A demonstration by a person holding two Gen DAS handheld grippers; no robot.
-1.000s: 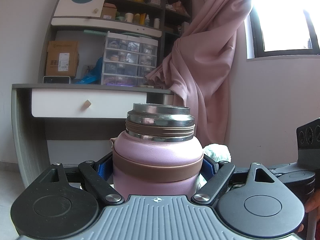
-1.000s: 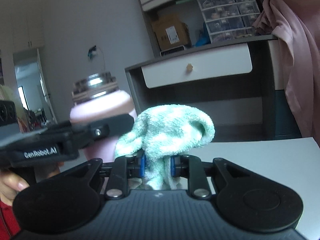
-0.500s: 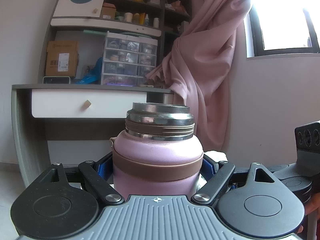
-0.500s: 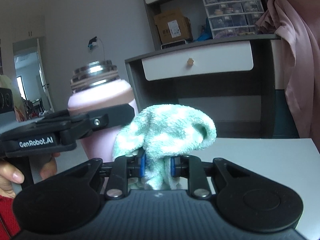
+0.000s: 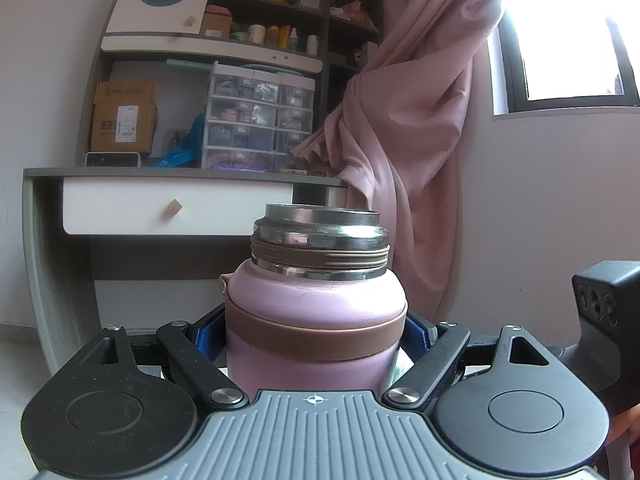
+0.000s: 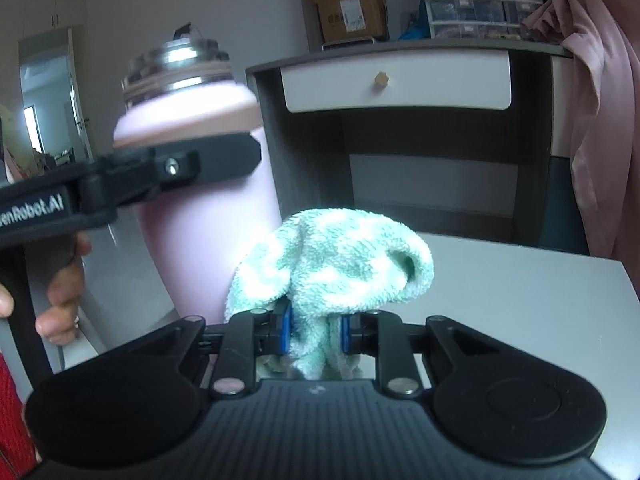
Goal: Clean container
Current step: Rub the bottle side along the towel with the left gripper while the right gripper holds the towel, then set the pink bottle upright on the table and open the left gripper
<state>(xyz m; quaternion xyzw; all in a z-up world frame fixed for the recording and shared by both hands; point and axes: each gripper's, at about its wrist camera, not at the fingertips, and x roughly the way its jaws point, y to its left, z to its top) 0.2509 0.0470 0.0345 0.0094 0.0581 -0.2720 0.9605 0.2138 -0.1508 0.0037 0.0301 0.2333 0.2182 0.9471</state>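
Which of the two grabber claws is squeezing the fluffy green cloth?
The right gripper pinches the mint-green cloth between its blue pads. The left gripper instead clamps the pink flask.

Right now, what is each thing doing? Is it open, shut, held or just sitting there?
Pink flask: upright, lid off, steel mouth open, held.
Left gripper: fingers shut on the pink flask's body.
Green towel: bunched up, held off the table.
Right gripper: fingers shut on the green towel.
Desk drawer: shut.
White table: bare where it shows.
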